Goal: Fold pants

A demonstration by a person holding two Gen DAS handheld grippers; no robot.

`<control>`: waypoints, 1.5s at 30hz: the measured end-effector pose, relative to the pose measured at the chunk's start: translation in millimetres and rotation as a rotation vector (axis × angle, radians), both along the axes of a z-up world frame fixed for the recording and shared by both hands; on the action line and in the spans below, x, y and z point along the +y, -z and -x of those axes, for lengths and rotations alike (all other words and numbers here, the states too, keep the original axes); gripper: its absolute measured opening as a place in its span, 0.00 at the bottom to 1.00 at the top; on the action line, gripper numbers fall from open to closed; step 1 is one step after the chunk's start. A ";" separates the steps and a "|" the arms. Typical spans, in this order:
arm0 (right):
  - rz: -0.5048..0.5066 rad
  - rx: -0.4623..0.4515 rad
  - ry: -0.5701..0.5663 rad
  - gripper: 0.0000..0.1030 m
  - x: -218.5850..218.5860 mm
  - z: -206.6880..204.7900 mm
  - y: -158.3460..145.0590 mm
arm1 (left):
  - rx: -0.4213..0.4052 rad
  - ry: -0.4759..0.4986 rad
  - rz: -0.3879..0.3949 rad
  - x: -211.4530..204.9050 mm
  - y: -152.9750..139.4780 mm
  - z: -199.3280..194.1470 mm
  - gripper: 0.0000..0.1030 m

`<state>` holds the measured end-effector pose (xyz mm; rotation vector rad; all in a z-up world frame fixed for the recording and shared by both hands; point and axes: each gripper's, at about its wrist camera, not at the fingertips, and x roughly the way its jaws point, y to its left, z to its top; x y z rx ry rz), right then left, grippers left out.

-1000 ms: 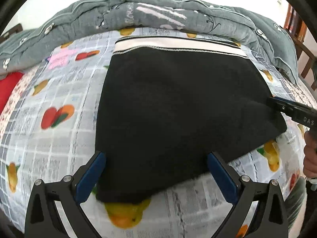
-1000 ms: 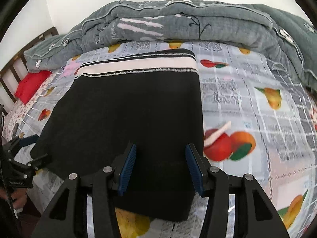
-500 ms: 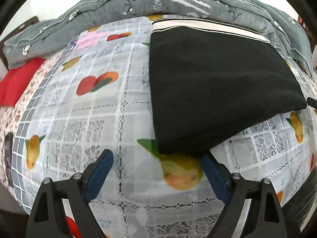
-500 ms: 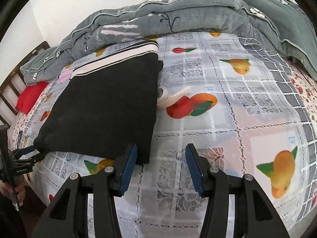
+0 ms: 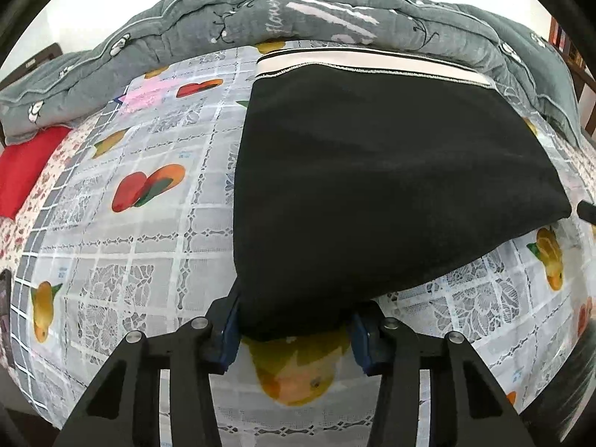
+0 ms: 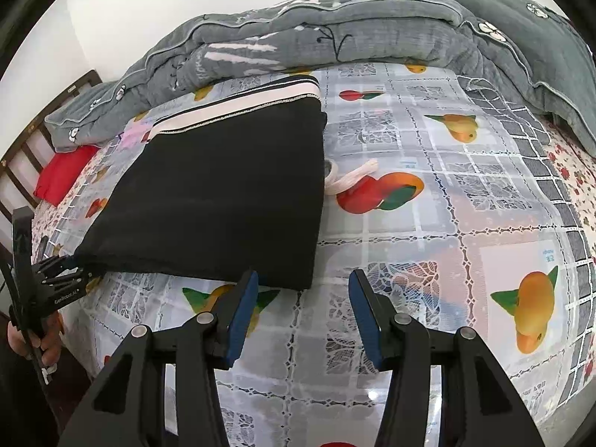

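Note:
The black pants (image 5: pixel 387 190) lie folded on the fruit-print bed sheet (image 5: pixel 156 238), their white waistband (image 5: pixel 365 65) at the far end. My left gripper (image 5: pixel 294 331) stands at the near left corner of the pants, its blue pads (image 5: pixel 230 335) partly closed around that corner. In the right wrist view the pants (image 6: pixel 219 201) lie to the left. My right gripper (image 6: pixel 303 311) is open and empty, just off their near right corner. The left gripper (image 6: pixel 61 277) also shows there at the far corner.
A grey quilt (image 5: pixel 298 11) is bunched along the far side of the bed. A red pillow (image 5: pixel 22 167) lies at the left. A white drawstring (image 6: pixel 350 178) sticks out from the pants' right edge. The bed edge is close in front of both grippers.
My left gripper has moved back in to the pants' near left corner and narrowed around it. My right gripper has drawn back off the pants to the bare sheet.

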<state>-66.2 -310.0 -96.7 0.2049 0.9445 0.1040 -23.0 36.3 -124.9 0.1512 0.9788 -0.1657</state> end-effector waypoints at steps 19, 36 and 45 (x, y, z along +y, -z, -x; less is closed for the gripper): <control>-0.005 -0.009 -0.017 0.49 4.3 -7.6 -7.0 | -0.006 0.063 0.201 31.9 -10.5 40.4 0.43; -0.072 -0.021 0.037 0.49 -8.0 -100.7 11.0 | 0.067 -0.017 0.326 25.9 6.9 -74.3 0.72; -0.089 -0.052 0.007 0.27 0.2 -158.7 17.2 | 0.105 -0.007 0.372 16.9 11.9 -127.0 0.53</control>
